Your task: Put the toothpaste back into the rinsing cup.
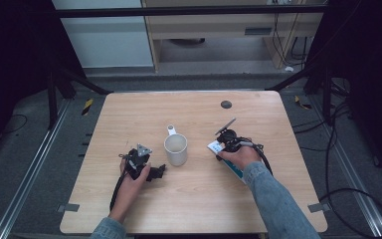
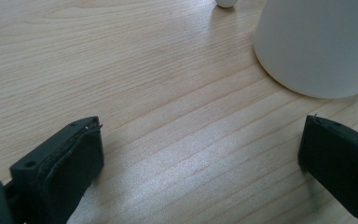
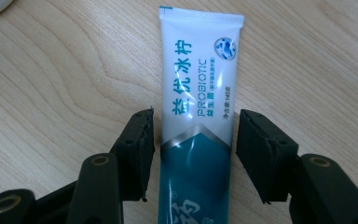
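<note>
A white mug [image 1: 175, 149] stands upright in the middle of the wooden table [image 1: 129, 114], handle toward the far side. My left gripper [image 1: 159, 171] rests low on the table just left of the mug, open with bare wood between its pads; in the left gripper view [image 2: 200, 135] the mug's wall [image 2: 317, 46] stands ahead to the right. A white and teal toothpaste tube [image 1: 215, 147] lies flat right of the mug. My right gripper [image 3: 196, 114] straddles the tube [image 3: 198, 74], jaws close beside its edges with a thin gap on the left side.
A small black round cap [image 1: 226, 104] sits in the tabletop near the far edge. Black cables [image 1: 348, 194] lie on the grey floor to the right. A pale cabinet [image 1: 219, 30] stands beyond the table.
</note>
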`<state>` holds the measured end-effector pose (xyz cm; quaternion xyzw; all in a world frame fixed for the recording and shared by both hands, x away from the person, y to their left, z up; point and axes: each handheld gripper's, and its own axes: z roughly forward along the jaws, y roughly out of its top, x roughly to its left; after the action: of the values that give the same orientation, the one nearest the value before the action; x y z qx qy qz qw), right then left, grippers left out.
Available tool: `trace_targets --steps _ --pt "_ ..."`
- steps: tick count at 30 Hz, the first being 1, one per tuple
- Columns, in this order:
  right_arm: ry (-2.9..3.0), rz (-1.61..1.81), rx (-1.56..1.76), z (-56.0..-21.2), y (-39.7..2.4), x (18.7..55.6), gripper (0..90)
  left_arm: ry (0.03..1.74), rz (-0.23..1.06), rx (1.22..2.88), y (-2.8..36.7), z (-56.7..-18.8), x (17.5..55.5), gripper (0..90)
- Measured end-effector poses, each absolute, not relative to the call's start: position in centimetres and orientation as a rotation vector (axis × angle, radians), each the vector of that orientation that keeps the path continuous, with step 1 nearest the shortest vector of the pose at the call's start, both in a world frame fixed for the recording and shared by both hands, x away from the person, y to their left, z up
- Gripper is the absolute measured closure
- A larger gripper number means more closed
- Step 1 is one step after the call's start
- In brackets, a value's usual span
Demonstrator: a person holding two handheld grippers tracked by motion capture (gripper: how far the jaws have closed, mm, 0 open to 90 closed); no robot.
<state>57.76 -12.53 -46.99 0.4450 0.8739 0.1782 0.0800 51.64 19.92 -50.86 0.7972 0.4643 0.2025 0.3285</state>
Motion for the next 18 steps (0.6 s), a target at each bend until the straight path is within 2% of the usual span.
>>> trace_targets --steps 18 --pt "2.629 0.516 1.327 -47.13 -12.65 57.76 49.8 1.215 0.53 2.086 19.92 -50.86 51.64 0.0"
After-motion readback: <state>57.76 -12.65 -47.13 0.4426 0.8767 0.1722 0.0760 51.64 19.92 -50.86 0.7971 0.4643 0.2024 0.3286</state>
